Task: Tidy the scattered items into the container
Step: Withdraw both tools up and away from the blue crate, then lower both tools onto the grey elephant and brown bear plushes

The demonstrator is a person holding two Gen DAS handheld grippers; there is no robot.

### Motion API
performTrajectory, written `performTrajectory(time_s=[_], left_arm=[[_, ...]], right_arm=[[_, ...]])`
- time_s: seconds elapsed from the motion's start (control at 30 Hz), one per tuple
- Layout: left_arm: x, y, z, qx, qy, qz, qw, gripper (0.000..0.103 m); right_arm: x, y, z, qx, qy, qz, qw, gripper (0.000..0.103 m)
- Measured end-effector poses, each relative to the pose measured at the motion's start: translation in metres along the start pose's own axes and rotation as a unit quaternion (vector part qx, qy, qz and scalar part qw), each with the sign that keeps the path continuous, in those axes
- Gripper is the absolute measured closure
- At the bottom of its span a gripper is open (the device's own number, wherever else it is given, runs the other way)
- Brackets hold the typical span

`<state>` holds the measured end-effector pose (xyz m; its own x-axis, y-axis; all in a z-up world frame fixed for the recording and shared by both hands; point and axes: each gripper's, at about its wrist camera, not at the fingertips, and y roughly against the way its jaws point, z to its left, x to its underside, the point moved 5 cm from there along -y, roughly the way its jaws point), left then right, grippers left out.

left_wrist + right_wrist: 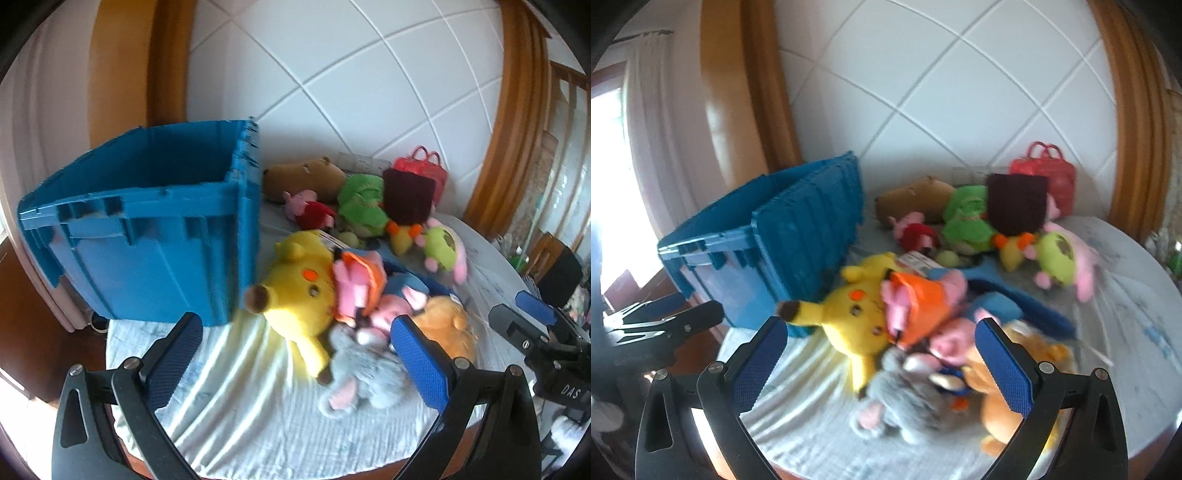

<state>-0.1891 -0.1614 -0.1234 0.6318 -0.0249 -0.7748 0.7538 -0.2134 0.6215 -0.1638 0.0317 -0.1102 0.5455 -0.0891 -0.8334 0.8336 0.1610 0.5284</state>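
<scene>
Hovering my left gripper (295,343) and right gripper (881,345), both spread wide and empty, over plush toys (299,291) beside the blue crate (147,236).

Left gripper (297,349) with jaws spread wide and nothing between them, right gripper (881,356) likewise spread wide and empty, both tilted downward, side by side, each one's tip showing at the other view's edge

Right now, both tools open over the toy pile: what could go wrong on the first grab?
1. The yellow plush, orange-hatted pink plush and grey plush overlap, so the right tool may lift two at once or drag neighbours.
2. The blue crate has a high wall facing the pile; a low carry by the left tool could hit its rim.
</scene>
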Motion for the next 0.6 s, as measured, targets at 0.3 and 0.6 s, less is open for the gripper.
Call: performTrajectory(time_s=[0.3,0.6], left_arm=[[0.016,-0.032,-0.049,0.043,-0.036,0.042,0.9975,0.0],[0.031,-0.089,-0.077,0.087,-0.056,0.1,0.9897,0.0]], right_arm=[[0.03,0.025,-0.067,0.059,-0.051,0.011,0.997,0.0],[0.055,0.014,-0.105,0.118,-0.08,0.049,0.989,0.0]])
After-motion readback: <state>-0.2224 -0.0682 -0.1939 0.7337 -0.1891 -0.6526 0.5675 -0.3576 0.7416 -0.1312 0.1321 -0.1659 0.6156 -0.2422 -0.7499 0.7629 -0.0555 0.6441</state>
